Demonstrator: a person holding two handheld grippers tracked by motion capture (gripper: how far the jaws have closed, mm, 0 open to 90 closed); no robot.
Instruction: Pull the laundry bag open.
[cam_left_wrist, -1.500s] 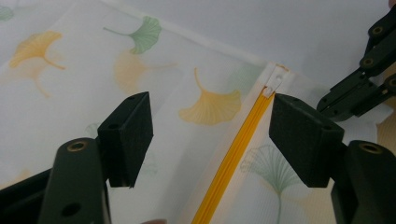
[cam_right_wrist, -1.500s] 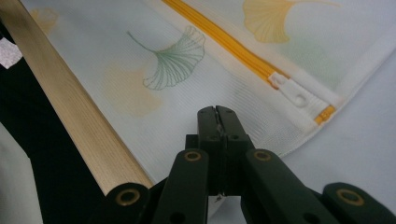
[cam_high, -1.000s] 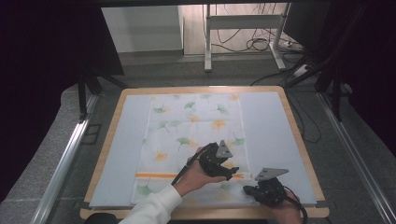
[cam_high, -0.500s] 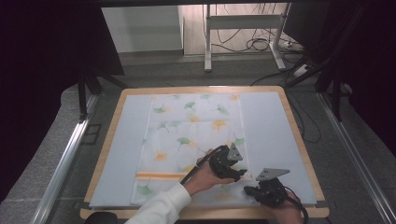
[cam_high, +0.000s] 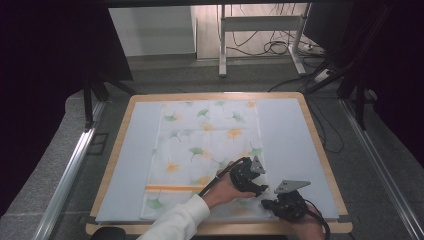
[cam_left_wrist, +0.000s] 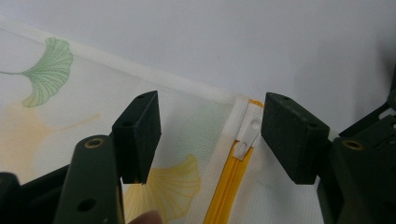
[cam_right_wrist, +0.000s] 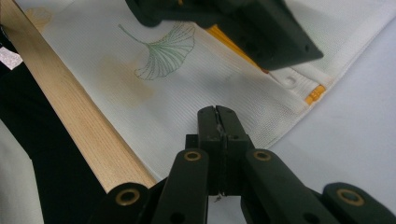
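Note:
A white cloth cover (cam_high: 200, 145) printed with ginkgo leaves lies flat on the pale blue mat (cam_high: 290, 135). An orange zipper (cam_high: 167, 188) runs near its front edge. My left gripper (cam_high: 258, 190) hovers low over the zipper's right end. Its jaws are open and have just been closing a little. The white zipper pull (cam_left_wrist: 245, 140) lies between them, closer to the right pad (cam_left_wrist: 292, 135), and no pad touches it. My right gripper (cam_right_wrist: 216, 112) is shut, its tips down on the cloth's front right corner (cam_right_wrist: 261, 126). Whether cloth is pinched between them I cannot tell.
The wooden table rim (cam_right_wrist: 79, 121) runs just beside the cloth's front edge. Bare mat lies right of the cloth (cam_right_wrist: 355, 116). A desk frame (cam_high: 260, 30) and cables stand on the floor beyond the table. Metal rails (cam_high: 70, 170) flank it.
My left hand has moved right and down towards the cloth's front right corner, closer to the right gripper. The right gripper has stayed put.

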